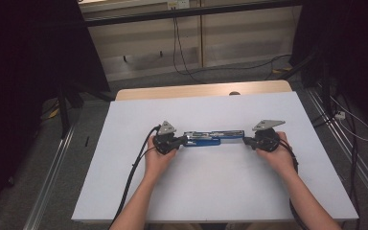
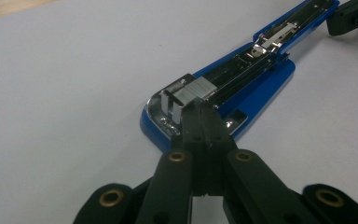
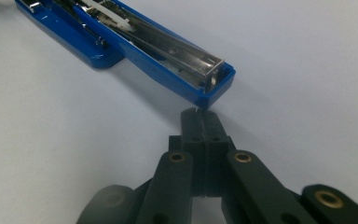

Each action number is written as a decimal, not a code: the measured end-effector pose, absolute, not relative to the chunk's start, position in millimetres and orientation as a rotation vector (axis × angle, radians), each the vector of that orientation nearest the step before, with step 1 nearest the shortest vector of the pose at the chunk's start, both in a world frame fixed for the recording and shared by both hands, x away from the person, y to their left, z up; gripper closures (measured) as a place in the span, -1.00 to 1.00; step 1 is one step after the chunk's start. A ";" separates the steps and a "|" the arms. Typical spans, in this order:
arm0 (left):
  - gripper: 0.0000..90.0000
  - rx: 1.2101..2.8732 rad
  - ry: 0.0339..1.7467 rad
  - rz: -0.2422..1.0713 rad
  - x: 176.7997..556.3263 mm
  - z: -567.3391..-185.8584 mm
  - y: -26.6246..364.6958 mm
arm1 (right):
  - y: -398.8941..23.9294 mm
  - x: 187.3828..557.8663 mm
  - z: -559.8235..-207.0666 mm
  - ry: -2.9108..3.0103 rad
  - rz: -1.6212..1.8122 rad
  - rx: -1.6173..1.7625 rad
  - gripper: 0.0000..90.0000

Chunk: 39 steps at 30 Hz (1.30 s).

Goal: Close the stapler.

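Stapler (image 1: pixel 206 137) lies opened flat on surface (image 1: pixel 211 191); left gripper (image 2: pixel 200 109) jaws together at staple strip (image 2: pixel 193 93); right gripper (image 3: pixel 200 116) jaws together beside far end; press gently, keep stapler steady.

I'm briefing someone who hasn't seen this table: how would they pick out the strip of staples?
Start at the white table, where a blue stapler lies swung fully open between the two grippers. At its end by the left gripper, whose shut jaws meet it, sits the staple strip: a short, ribbed, silvery block, unlike the smooth chrome and blue plastic around it.
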<state>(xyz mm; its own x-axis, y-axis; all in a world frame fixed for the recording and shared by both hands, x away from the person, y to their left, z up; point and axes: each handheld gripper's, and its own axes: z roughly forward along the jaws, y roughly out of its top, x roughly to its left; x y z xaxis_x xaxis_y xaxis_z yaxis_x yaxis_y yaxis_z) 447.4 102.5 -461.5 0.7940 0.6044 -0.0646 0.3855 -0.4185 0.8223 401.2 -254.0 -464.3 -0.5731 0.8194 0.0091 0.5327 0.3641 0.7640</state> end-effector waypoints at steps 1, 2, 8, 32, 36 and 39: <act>1.00 2.060 0.734 0.301 447.5 -461.5 102.5 | -253.9 401.5 -464.6 2.256 1.055 1.187 1.00; 1.00 2.061 0.734 0.301 447.5 -461.5 102.5 | -254.0 401.6 -464.8 2.253 1.058 1.182 1.00; 1.00 2.063 0.730 0.305 447.5 -461.4 102.5 | -253.9 402.2 -462.9 2.241 1.088 1.170 1.00; 0.67 1.969 0.767 0.210 437.3 -449.4 115.1 | -237.3 393.6 -451.8 2.204 1.278 1.113 0.69; 0.18 1.972 0.778 0.218 431.5 -443.6 119.3 | -238.5 385.1 -450.7 2.205 1.287 1.118 0.38; -0.04 1.968 0.761 0.215 424.7 -438.8 122.8 | -239.0 378.0 -449.7 2.193 1.300 1.134 0.19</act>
<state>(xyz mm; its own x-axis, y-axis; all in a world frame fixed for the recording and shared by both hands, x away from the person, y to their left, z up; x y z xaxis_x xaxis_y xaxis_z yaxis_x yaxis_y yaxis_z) 424.7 122.8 -438.8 0.7885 0.5931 -0.1628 0.4207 -0.3270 0.8462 378.0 -239.0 -449.7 -0.6187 0.7797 0.0965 0.4592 0.2592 0.8497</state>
